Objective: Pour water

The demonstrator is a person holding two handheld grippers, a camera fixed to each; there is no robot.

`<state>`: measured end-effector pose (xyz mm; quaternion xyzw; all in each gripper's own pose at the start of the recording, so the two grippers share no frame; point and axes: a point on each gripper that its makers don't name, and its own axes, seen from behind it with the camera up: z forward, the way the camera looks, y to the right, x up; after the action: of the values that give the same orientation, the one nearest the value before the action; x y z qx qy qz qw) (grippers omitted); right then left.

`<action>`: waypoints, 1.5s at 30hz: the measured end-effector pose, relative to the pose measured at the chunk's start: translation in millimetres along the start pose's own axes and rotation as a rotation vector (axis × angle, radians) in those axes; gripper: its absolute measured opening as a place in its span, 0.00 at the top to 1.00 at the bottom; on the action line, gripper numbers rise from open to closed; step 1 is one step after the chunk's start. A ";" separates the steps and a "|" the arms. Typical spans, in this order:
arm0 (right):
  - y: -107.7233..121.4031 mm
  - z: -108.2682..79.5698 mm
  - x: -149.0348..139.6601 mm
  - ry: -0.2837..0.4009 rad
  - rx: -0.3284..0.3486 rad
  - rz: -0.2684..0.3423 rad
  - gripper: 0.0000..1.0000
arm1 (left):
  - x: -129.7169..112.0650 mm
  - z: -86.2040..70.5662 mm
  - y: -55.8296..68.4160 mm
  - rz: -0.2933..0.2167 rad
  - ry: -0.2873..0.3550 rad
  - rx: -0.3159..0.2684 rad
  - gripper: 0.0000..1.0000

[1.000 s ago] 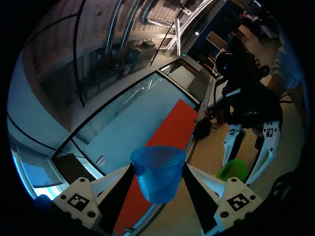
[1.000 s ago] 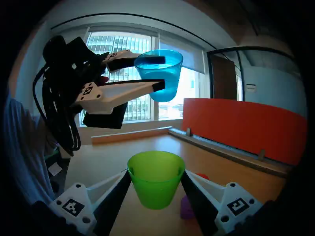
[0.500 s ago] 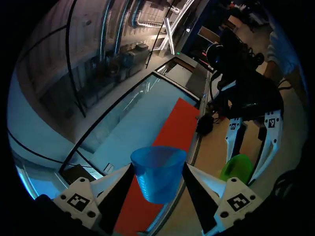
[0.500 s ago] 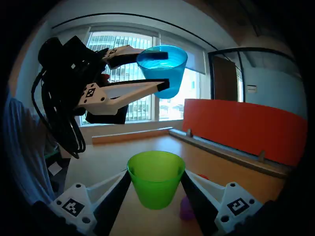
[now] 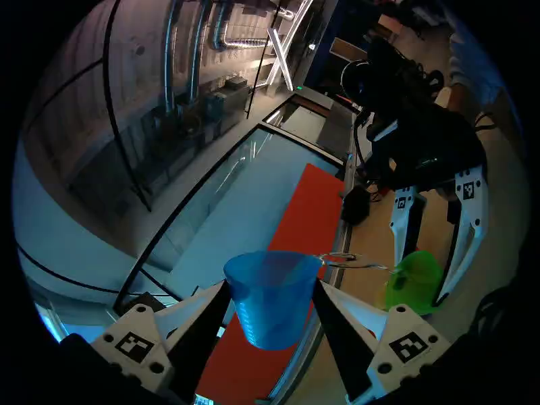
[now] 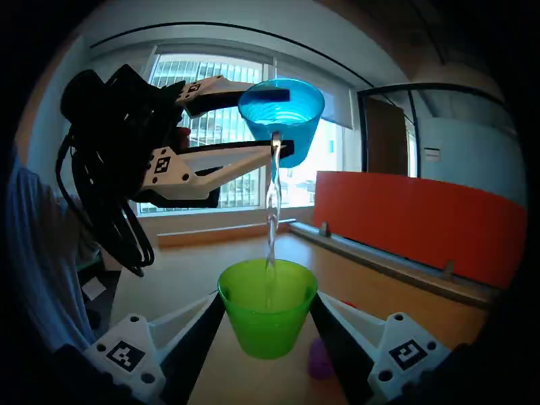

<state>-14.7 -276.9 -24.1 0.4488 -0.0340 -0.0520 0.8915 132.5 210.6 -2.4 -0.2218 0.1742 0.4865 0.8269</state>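
Pouring looks well under way: a thin stream of water (image 6: 272, 202) drops from the lowered lip of the blue cup (image 6: 280, 118) and lands inside the green cup (image 6: 268, 324) straight below it. In the right gripper view the blue cup is tipped toward the camera, so the water left in it shows through the open mouth.

Both cups look like thin, translucent plastic. I judge them light, a little springy in the wall, and smooth enough to slide if squeezed weakly. The taper helps: a hold on the side wall a little below the rim, as here, lets the wider top sit against the fingers. Too hard a pinch would probably buckle the wall and bend the stream. The green cup should grow heavier as it fills, and the blue one lighter.

The left hand-held gripper (image 5: 270, 297) pinches the blue cup, one finger on each side of its wall, held high in the air. The right hand-held gripper (image 6: 268, 300) pinches the green cup the same way, low over the wooden desk (image 6: 378, 290). A small purple object (image 6: 317, 358) lies on the desk just beyond the green cup. An orange partition (image 6: 418, 216) stands along the desk's far edge, and a bright window (image 6: 209, 101) fills the wall behind.
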 end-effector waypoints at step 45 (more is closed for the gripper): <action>11.1 -2.6 3.0 0.012 -0.019 -0.015 0.11 | 15.3 0.2 -18.1 0.212 0.017 0.069 0.16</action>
<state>-10.7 -268.6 -16.7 0.4409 -0.0248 -0.0561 0.8955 155.6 214.1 -6.4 -0.1777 0.2201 0.5630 0.7765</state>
